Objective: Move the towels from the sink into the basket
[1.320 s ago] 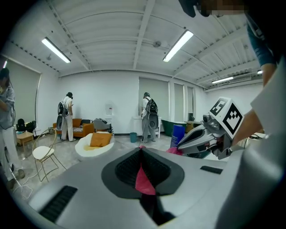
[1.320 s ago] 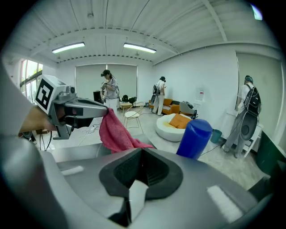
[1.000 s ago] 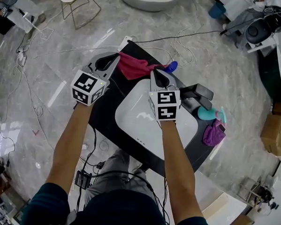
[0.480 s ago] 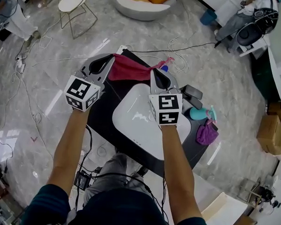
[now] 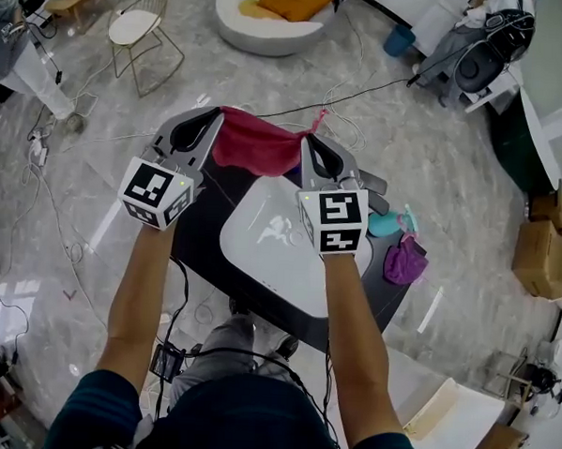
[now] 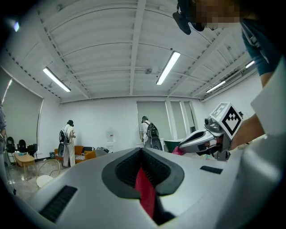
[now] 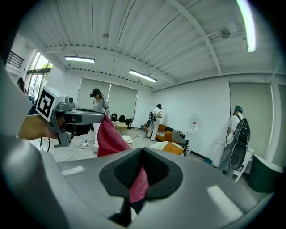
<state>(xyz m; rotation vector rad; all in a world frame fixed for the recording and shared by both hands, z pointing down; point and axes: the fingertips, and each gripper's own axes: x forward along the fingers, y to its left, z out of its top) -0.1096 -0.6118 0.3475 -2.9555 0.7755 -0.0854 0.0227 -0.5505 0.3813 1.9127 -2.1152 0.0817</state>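
Fingers of the left gripper (image 6: 142, 155) are closed on one corner of the red towel (image 5: 257, 143); only a thin strip of cloth shows between the dark pads. Fingers of the right gripper (image 7: 143, 155) are likewise pinched shut on the opposite corner, with a crumpled fold hanging below the pads.

Compared with a second ago, both grippers stand higher. The towel, then bunched low at the far rim of the sink (image 5: 260, 265), now hangs clear of it, stretched in a shallow drape between the grippers at the sink's 12 o'clock. Judgement: the lift-out of this towel is done and the carry to the basket is the step in hand, though no basket can be picked out in these views.

The cloth is soft, matte and limp. It sags in the middle, and a loose tip pokes out past the right gripper at 1 o'clock. The sink is a white, glossy, rounded-rectangular basin set in a dark matte tabletop (image 5: 201, 229).

A crumpled purple towel (image 5: 403, 263) lies outside the sink on the tabletop's edge at the sink's 3 o'clock, beside a teal object (image 5: 386, 224). Pale marbled floor (image 5: 435, 152), strewn with cables, surrounds the stand.
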